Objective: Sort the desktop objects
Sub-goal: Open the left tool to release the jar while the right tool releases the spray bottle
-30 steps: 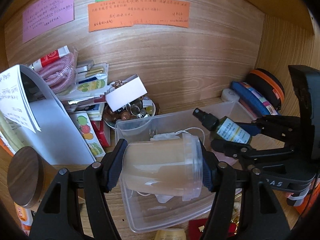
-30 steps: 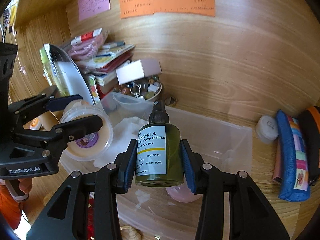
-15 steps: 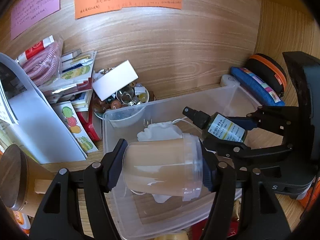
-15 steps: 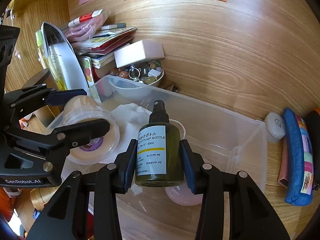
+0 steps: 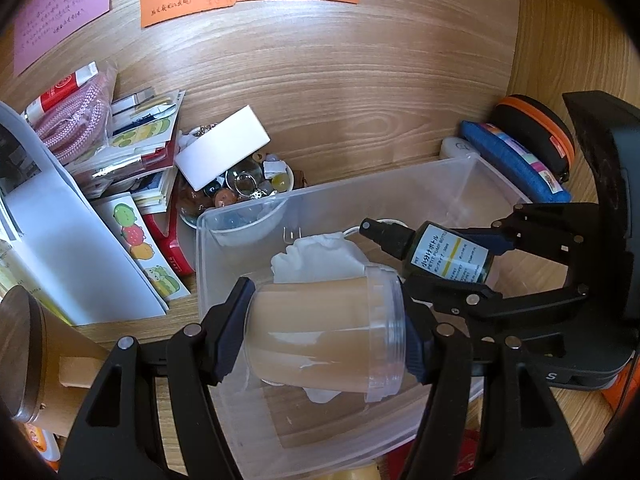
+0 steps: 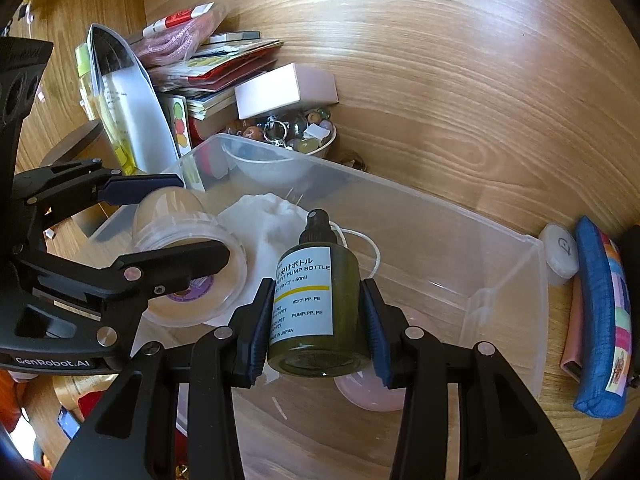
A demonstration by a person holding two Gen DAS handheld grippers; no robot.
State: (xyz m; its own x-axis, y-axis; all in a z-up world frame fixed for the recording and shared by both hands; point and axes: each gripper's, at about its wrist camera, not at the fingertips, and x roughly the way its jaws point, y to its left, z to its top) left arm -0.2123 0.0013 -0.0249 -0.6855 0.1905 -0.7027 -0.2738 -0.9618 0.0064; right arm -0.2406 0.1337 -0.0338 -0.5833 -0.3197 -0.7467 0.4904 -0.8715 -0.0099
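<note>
My left gripper (image 5: 326, 330) is shut on a clear plastic jar (image 5: 324, 344) with beige contents, held on its side over the clear plastic bin (image 5: 202, 248). My right gripper (image 6: 318, 318) is shut on a dark green spray bottle (image 6: 316, 308) with a white label, also over the bin (image 6: 536, 300). In the right wrist view the left gripper (image 6: 192, 224) with the jar (image 6: 188, 248) is at the left; in the left wrist view the right gripper (image 5: 464, 260) with the bottle (image 5: 448, 256) is at the right. A white cloth (image 5: 316, 256) and a pink round object (image 6: 368, 394) lie in the bin.
Behind the bin stand a bowl of trinkets (image 5: 240, 192) with a white box (image 5: 222, 146) on it, a pile of booklets (image 5: 132, 148) and white papers (image 5: 60, 248). A blue pouch (image 6: 604, 320), a white round case (image 6: 560, 252) and an orange-rimmed case (image 5: 536, 136) lie at the right by the wooden wall.
Both grippers have sunk toward the bin with their objects still gripped; the bin now fills more of both views. The grips have not changed.
</note>
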